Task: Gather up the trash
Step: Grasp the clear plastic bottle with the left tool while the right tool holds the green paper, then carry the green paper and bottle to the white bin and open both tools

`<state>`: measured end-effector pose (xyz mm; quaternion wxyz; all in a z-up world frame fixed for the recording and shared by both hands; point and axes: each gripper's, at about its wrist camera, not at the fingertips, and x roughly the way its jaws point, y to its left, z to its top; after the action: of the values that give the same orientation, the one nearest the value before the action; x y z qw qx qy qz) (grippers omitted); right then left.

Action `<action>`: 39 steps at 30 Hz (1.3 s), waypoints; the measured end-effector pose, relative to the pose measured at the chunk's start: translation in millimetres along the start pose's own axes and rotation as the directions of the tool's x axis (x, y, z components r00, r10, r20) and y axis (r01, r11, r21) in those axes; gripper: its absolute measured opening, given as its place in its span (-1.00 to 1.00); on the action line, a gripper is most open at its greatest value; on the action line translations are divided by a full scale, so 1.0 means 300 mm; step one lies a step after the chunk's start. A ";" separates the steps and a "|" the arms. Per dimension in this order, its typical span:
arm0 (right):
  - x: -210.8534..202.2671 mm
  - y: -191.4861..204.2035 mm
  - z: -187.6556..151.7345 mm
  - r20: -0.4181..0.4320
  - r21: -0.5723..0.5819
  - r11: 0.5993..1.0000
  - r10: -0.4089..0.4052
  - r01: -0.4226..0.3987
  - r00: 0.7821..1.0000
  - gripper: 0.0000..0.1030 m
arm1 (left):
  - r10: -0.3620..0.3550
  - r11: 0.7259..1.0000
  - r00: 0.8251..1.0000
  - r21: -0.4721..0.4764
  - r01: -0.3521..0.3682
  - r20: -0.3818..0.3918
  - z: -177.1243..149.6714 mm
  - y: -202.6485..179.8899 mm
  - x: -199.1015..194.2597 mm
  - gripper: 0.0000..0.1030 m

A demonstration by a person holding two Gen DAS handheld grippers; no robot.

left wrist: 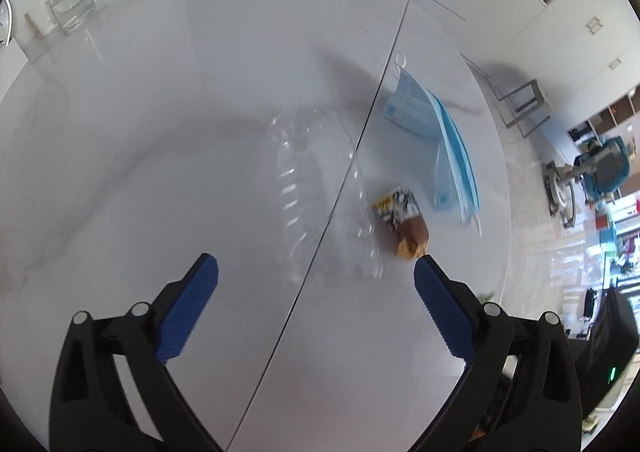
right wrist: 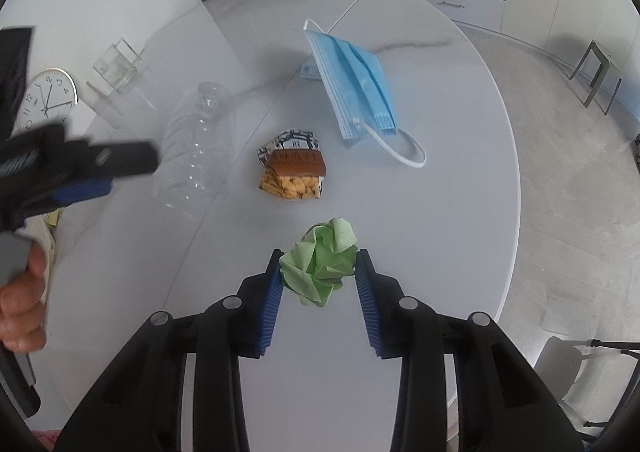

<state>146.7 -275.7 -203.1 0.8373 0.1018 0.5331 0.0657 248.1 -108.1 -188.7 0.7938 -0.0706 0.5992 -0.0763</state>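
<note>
A crumpled ball of green paper is pinched between the blue fingers of the right gripper at lower centre of the right wrist view, the jaws drawn well in and pressing on either side of it; whether the ball is lifted clear of the white worktop or resting on it cannot be told; this first piece is judged to be only just secured, and no bin or bag is seen in either view. Three other pieces are left lying on the worktop: a clear plastic bottle on its side at centre left, a crushed snack packet in brown, white and yellow just to its right, and a blue face mask with one white ear loop trailing, above and to the right of the packet. In the left wrist view the left gripper is held with jaws wide apart and nothing between them, above the worktop near the foot of the bottle, the packet close beside the tip of its right-hand finger; the paper ball is seen as loosely folded, light and easily squashed, its creases pale green. Most of the collecting is judged to lie ahead.
</note>
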 end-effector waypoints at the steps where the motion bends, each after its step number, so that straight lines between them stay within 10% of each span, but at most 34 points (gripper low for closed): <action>1: -0.001 -0.003 0.003 0.002 0.003 1.000 0.004 -0.004 1.000 -0.29 | 0.008 1.000 1.000 -0.021 -0.008 -0.016 0.024 -0.009 0.023 0.83; 9: 0.010 -0.037 -0.003 0.000 0.034 0.999 0.021 -0.021 1.000 -0.29 | 0.084 0.981 0.991 -0.168 -0.100 -0.100 0.112 -0.039 0.174 0.83; 14: 0.021 -0.050 -0.006 -0.008 0.047 0.999 0.026 -0.026 1.000 -0.29 | 0.070 0.962 0.980 -0.247 -0.116 -0.187 0.105 -0.031 0.242 0.21; 17: 0.030 -0.051 0.004 -0.008 0.047 0.998 0.028 -0.028 1.000 -0.29 | 0.082 0.958 0.978 -0.255 -0.130 -0.194 0.097 -0.034 0.253 0.16; 39: -0.011 0.018 -0.008 0.003 -0.016 1.000 0.014 -0.014 1.000 -0.28 | 0.168 0.981 0.986 0.097 -0.167 -0.002 -0.122 -0.032 -0.012 0.14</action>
<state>143.0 -270.9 -199.9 0.8384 0.0990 0.5307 0.0755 211.5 -117.5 -193.4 0.7970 0.0189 0.6025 -0.0385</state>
